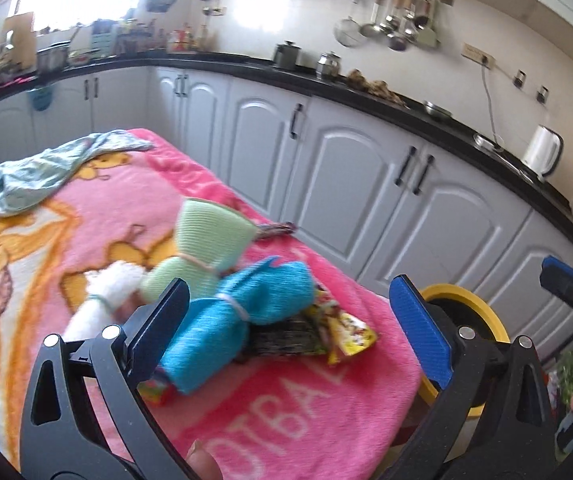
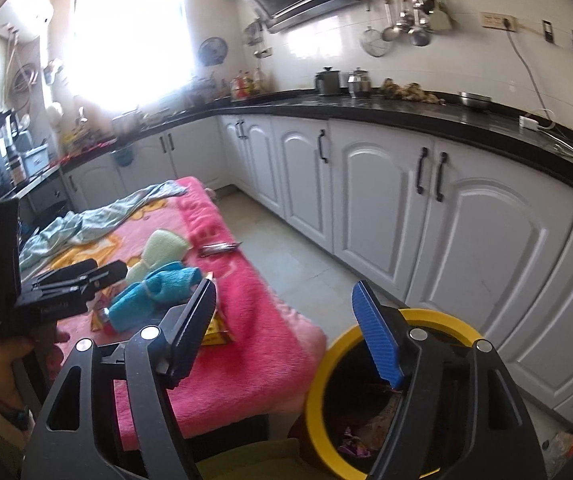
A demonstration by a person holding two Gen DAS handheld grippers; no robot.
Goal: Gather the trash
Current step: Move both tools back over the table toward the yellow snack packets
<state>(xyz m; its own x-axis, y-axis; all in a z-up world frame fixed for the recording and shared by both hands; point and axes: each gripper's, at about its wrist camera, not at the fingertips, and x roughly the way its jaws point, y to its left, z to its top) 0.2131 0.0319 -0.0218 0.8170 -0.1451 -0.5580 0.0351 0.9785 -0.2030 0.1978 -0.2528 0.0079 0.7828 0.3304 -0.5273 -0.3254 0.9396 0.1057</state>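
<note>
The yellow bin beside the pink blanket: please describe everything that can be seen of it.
The yellow bin is round, with a thick yellow rim, smooth like plastic, and a dark inside. It stands upright and open on the floor, close beside the corner of the table under the pink blanket, in front of the white cabinets. Some trash lies at its bottom, including a purple wrapper. The right gripper hangs open above it, its fingers empty.

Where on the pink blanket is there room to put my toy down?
The pink blanket is bare along the near edge by the yellow bin, and between the green cloth and towel rolls. The rolls and wrappers crowd the middle.
</note>
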